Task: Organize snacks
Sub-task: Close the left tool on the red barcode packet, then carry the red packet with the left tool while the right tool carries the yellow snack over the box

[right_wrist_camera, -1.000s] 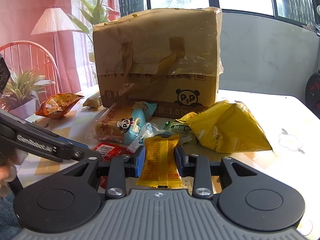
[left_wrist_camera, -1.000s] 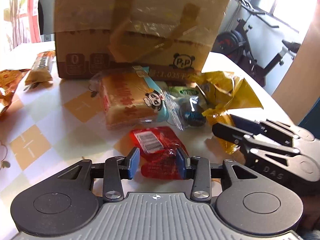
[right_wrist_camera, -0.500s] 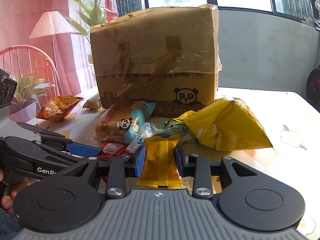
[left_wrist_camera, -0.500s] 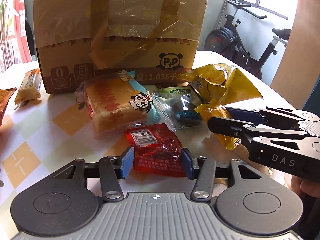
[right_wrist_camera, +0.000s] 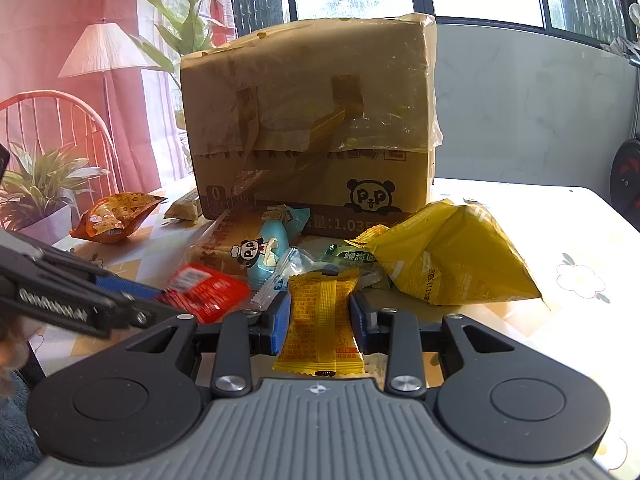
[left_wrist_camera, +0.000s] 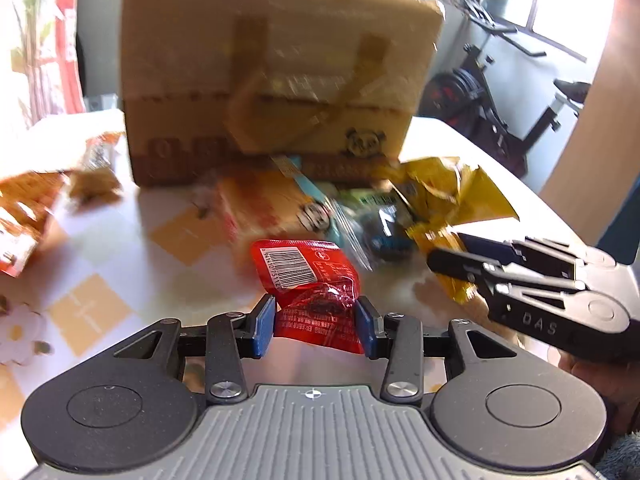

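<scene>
A red snack packet (left_wrist_camera: 308,280) with a barcode label sits between the blue pads of my left gripper (left_wrist_camera: 316,330). Its jaws are closing and both pads press on the packet, which hangs off the table. The right wrist view shows the same red packet (right_wrist_camera: 204,292), blurred, at the left gripper's (right_wrist_camera: 160,300) tips. My right gripper (right_wrist_camera: 320,316) is shut on a small yellow snack packet (right_wrist_camera: 320,344) and holds it upright. In the left wrist view the right gripper (left_wrist_camera: 444,248) reaches in from the right. A taped cardboard box (right_wrist_camera: 308,120) with a panda logo stands behind the snacks.
In front of the box lie a panda-printed bread pack (right_wrist_camera: 248,248), a clear wrapper with a dark sweet (left_wrist_camera: 384,236) and a big crumpled yellow bag (right_wrist_camera: 452,256). An orange bag (right_wrist_camera: 116,216) lies left. The checked table (right_wrist_camera: 560,220) ends near an exercise bike (left_wrist_camera: 500,108).
The left gripper's jaws widened around the red packet, then closed on it and lifted it off the table; that view is now blurred. The right gripper kept still with its yellow packet.
</scene>
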A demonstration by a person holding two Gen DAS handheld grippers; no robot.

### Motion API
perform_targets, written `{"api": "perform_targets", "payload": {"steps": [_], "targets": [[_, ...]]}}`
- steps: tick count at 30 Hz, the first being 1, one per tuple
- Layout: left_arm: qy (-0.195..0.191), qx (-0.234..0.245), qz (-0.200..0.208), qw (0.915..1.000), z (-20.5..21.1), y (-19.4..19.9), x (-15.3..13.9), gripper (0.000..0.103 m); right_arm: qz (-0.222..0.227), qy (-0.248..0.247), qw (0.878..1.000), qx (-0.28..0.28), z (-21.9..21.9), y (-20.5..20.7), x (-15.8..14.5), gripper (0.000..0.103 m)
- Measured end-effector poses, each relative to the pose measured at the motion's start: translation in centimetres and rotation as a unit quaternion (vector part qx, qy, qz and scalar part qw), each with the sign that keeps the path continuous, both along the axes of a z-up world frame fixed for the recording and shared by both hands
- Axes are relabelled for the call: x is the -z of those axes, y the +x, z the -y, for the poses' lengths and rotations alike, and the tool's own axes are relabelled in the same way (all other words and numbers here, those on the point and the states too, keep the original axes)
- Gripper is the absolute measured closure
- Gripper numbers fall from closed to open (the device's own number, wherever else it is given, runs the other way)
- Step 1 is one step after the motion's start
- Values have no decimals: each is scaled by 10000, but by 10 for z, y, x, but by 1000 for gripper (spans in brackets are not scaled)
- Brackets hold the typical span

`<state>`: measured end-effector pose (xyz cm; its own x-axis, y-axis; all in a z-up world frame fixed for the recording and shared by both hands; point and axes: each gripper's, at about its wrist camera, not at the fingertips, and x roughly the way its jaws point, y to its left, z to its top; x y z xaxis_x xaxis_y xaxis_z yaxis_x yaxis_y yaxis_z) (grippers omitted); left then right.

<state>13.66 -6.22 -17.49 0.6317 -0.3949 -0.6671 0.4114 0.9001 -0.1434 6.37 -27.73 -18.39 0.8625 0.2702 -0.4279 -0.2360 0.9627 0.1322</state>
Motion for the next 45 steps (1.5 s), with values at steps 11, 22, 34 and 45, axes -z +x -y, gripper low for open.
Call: {"api": "perform_targets", "payload": {"steps": [11,22,34,45], "targets": [[-120,-261,789,9965,-30,2,-53,59,317,-43,9995,-72,-6,-10,-23,69],[-297,-193,1565,9870,-56,36,-142,58,1024,246,9943,-170,-3,17,-100,69],[-523,-95,1851,9813,-42,104,-195,58,1478,335,9884,-63,0,111,-177,69],[-445,-158,1709,9842,-23,179,-180,56,1135,111,9927,386,3,189,-169,68]]}}
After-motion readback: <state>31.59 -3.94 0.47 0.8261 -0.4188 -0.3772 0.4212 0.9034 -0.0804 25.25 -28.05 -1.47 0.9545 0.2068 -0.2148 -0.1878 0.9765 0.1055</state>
